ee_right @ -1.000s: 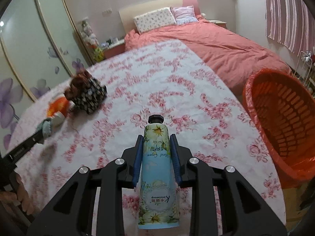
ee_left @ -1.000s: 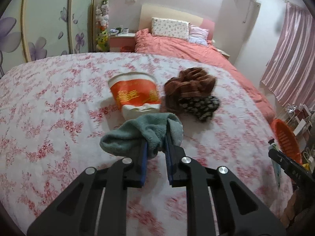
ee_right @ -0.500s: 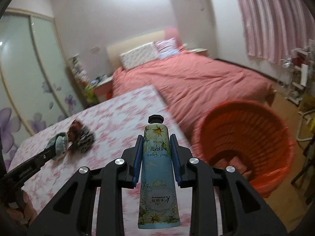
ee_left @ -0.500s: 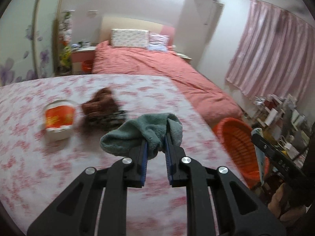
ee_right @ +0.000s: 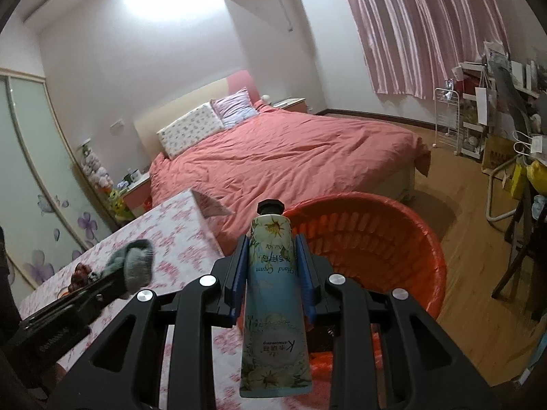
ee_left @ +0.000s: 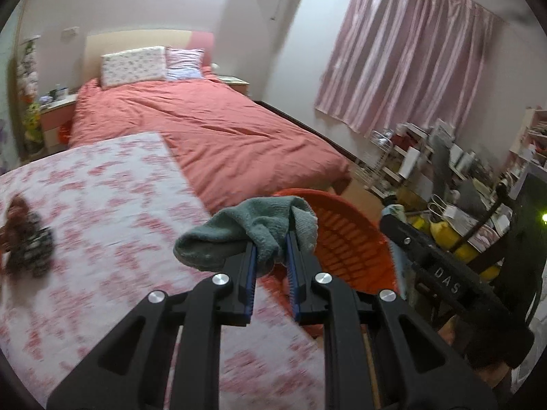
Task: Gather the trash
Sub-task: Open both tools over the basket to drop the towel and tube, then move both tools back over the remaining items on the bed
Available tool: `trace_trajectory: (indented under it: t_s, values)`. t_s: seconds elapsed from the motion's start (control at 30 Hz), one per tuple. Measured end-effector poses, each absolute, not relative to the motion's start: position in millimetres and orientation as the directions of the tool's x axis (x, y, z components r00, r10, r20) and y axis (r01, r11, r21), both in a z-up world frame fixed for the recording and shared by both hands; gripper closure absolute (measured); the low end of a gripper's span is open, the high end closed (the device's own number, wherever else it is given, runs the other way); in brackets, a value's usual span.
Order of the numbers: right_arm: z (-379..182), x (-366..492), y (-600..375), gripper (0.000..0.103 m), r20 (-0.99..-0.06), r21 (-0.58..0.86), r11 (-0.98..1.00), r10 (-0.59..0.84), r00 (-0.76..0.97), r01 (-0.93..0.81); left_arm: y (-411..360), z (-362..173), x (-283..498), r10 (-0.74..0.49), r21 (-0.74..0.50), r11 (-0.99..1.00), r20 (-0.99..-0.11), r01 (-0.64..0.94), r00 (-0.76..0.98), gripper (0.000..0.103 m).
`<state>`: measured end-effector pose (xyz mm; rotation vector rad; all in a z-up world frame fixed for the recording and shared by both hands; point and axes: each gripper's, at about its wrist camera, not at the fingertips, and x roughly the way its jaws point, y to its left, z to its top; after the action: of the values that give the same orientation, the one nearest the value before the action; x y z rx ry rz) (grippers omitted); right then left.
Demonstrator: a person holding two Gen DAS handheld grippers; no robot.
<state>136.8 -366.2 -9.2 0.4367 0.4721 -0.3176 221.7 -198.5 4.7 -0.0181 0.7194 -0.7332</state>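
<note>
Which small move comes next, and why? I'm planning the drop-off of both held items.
Probably carry the right gripper forward over the orange plastic basket before opening: its jaws grip the blue floral hand-cream tube, whose cap only reaches the basket's near rim.

Grey-green sock (ee_left: 246, 235): bunched and limp, clamped at its fold, hanging above the floral bedcover's edge beside the orange basket (ee_right: 393, 239). Hand cream tube (ee_right: 273, 290): pale blue, floral print, black cap pointing toward the basket.
</note>
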Motion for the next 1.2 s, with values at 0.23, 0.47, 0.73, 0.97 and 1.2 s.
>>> trace_trajectory:
  t_s: [0.23, 0.47, 0.73, 0.97, 1.2]
  values:
    - [-15, 145, -395, 0.075, -0.496, 0.364, 0.835, -0.202, 0.844, 0.414, -257, -13, 238, -0.630, -0.251, 0.718, -0.630, 0.649, 0.454, 0.083]
    - [-24, 147, -408, 0.051, -0.505, 0.362, 0.822, -0.224, 0.834, 0.440, -266, -39, 257, -0.581, -0.229, 0.749, -0.679, 0.622, 0.449, 0.053]
    - [-23, 148, -389, 0.031, -0.527, 0.299, 0.844, -0.243, 0.814, 0.446, -217, -39, 257, -0.452, -0.122, 0.844, -0.685, 0.521, 0.572, 0.025]
    - [-19, 160, -346, 0.024, -0.550, 0.219, 0.898, -0.208, 0.809, 0.381, -139, -32, 255, -0.320, -0.057, 0.921, -0.673, 0.385, 0.667, 0.014]
    - [-18, 176, -295, 0.024, -0.574, 0.191, 0.941, -0.123, 0.810, 0.278, -41, -36, 260, -0.168, -0.032, 0.979, -0.683, 0.201, 0.711, 0.013]
